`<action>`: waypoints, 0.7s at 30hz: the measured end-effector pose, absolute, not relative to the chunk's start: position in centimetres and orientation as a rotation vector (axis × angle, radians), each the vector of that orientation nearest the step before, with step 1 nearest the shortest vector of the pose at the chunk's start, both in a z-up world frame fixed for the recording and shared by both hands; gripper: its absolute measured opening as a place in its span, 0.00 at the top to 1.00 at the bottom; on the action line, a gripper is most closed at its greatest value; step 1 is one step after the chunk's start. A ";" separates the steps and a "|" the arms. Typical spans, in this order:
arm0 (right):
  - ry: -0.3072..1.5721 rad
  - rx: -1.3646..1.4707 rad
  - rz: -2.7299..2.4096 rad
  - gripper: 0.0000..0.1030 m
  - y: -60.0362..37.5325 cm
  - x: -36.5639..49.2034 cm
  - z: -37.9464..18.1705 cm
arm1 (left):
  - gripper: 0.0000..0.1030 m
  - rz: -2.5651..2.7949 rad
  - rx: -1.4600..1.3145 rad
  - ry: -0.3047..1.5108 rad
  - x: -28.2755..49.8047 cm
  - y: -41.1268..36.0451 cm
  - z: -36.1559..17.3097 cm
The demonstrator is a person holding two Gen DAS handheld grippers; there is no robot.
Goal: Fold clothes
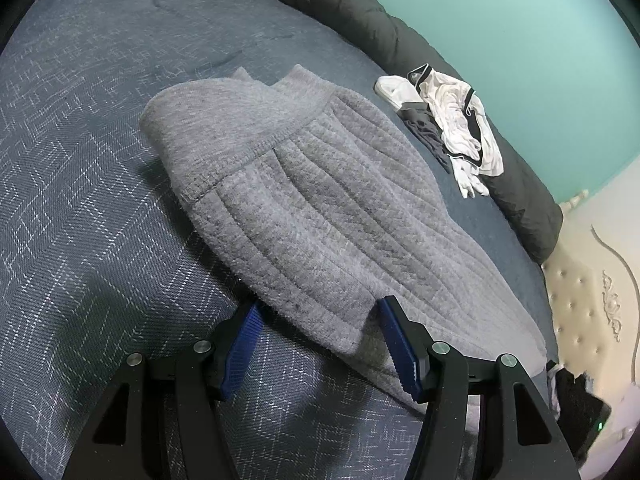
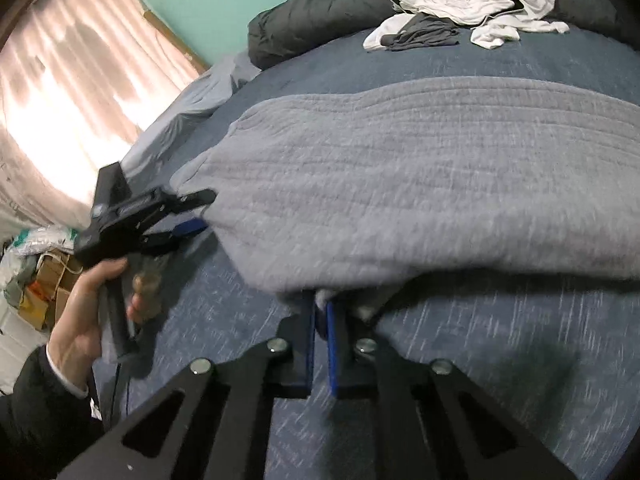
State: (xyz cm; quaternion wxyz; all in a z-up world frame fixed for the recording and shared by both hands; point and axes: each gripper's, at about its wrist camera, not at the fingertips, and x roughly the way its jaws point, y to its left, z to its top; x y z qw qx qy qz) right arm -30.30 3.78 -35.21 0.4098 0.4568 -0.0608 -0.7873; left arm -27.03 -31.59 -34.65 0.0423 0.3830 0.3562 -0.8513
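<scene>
Left wrist view: the left gripper point(image 1: 318, 346) stands released, its blue pads straddling the near corner of the grey ribbed fleece garment point(image 1: 320, 208) lying on the blue patterned bedspread point(image 1: 80, 200). It should clamp the hem before lifting.

Right wrist view: the right gripper point(image 2: 320, 334) is clenched on the garment's near edge just ahead; I'd lift both corners together, evenly.

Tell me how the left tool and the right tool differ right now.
The left tool stands open, its blue pads either side of the grey garment's edge; the right tool is shut, pinching that garment's near edge. The left tool looks sharp in its own view; the right tool's view is motion-blurred. Both have black arms with blue pads and work over the blue bedspread.
</scene>
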 end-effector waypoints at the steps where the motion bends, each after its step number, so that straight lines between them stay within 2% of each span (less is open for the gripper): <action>1: -0.179 1.155 -1.987 0.96 4.2 -30.0 -35.3 | 0.38 -2.604 1.171 1.092 -27.1 -31.6 -34.7; 12: -0.368 1.222 -2.015 0.96 5.3 -29.4 -36.4 | 0.38 -2.599 1.168 1.102 -27.1 -31.6 -34.8; 15: -0.393 1.230 -2.006 0.93 5.9 -29.7 -36.1 | 0.38 -2.595 1.167 1.109 -27.1 -31.6 -34.9; 21: -0.430 1.265 -2.008 0.92 7.6 -30.3 -35.6 | 0.38 -2.591 1.158 1.125 -27.0 -31.7 -34.8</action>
